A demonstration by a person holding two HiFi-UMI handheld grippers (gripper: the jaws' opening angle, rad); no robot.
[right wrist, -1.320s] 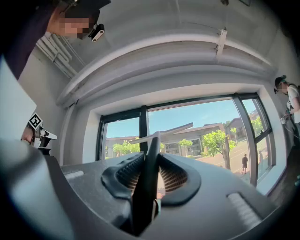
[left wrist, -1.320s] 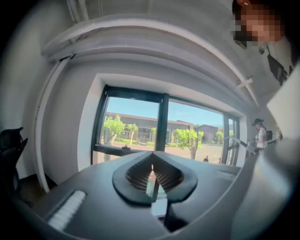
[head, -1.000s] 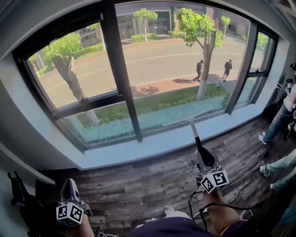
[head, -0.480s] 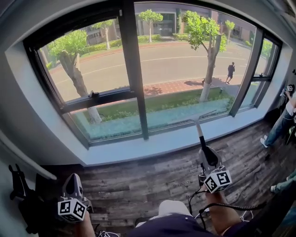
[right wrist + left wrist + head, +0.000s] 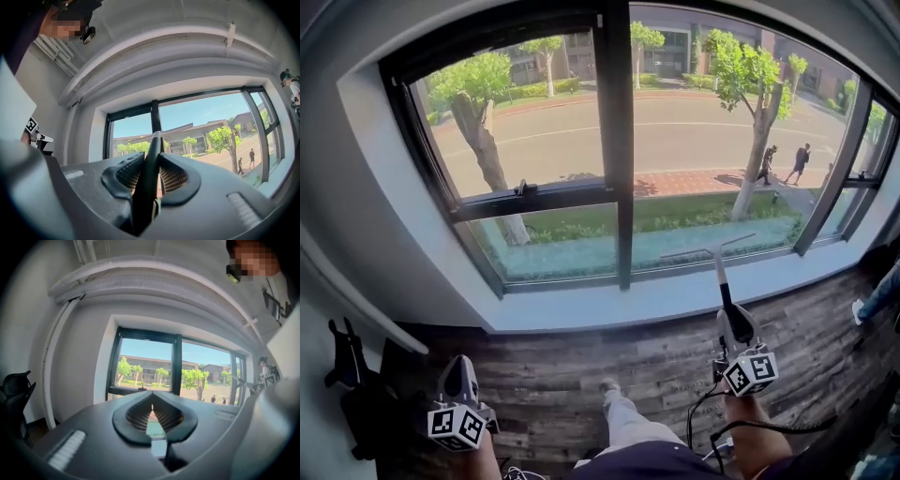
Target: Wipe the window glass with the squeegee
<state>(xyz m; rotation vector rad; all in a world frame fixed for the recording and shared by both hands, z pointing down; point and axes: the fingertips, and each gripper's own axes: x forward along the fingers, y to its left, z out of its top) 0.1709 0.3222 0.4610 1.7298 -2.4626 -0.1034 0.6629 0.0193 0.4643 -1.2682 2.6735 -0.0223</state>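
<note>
Squeegee [image 5: 719, 272]: clamped by its dark handle, shaft pointing up towards the window. The blade lay across the bottom of the pane just right of the centre mullion [image 5: 616, 141].
Blade contact: it could not be told whether the rubber edge touched the window glass [image 5: 694, 122].
Right gripper [image 5: 737, 328]: jaws closed firmly on the squeegee handle. It was held below and right of the mullion, over the floor [image 5: 553, 375] in front of the sill [image 5: 609, 305].
Left gripper [image 5: 457, 380]: jaws drawn together with nothing between them. It hung low, well left of the mullion and well apart from the squeegee.
Step in hand: judged to be presenting the blade to the glass. No stroke was evident and most of the pane lay above the blade.
Next move: likely required raising the blade to the top of the pane right of the mullion, pressing it flat, then drawing it down evenly.
Caution: the grip had to resist the handle twisting under pressure.
</note>
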